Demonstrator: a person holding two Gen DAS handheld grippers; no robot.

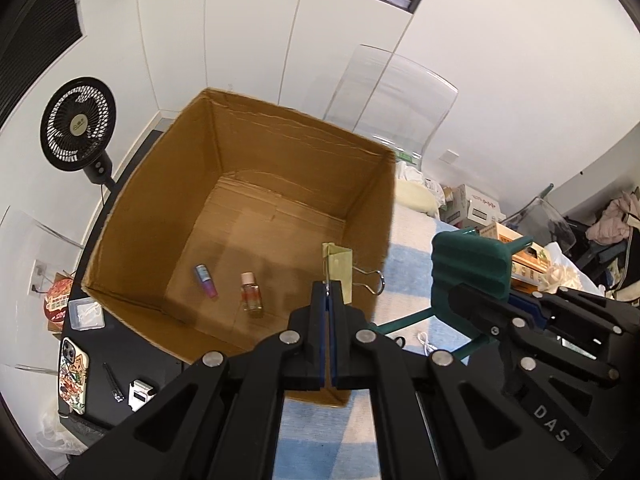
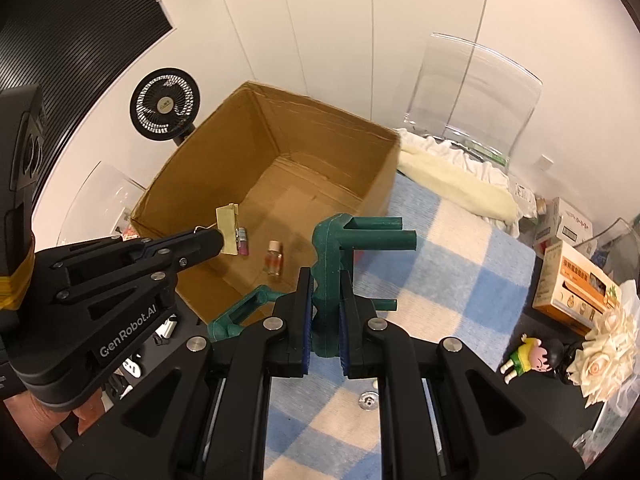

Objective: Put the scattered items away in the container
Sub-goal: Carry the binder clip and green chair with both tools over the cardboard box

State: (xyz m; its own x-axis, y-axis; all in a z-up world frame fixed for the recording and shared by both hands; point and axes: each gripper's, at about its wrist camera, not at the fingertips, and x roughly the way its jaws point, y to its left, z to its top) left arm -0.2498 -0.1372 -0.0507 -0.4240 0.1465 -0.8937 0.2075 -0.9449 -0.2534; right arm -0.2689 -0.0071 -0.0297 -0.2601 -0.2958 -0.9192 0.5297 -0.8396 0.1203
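Binder clip: the left gripper (image 1: pixel 329 308) has its jaws pressed together on one wire handle of the yellow-green binder clip (image 1: pixel 339 270); the clip's long axis runs toward 12 o'clock in the left wrist view, body away from the jaws, the free wire loop sticking out toward 3 o'clock. It hangs above the near right part of the cardboard box (image 1: pixel 280 148), over the box's inside.
Green piece: the right gripper (image 2: pixel 325 320) pinches the ribbed stem of a dark green plastic piece (image 2: pixel 340 248); the stem stands along the jaws toward 12 o'clock, and its short tubes point toward 3 o'clock. It is held over the blue and cream checked blanket (image 2: pixel 440 264), just beside the box's right wall.
Left gripper pose: angled down into the box from 6 o'clock.
Right gripper pose: level with it, at its 3 o'clock.
Box floor: a purple vial (image 1: pixel 206 281) and a small clear bottle (image 1: pixel 251 295) lie near each other.
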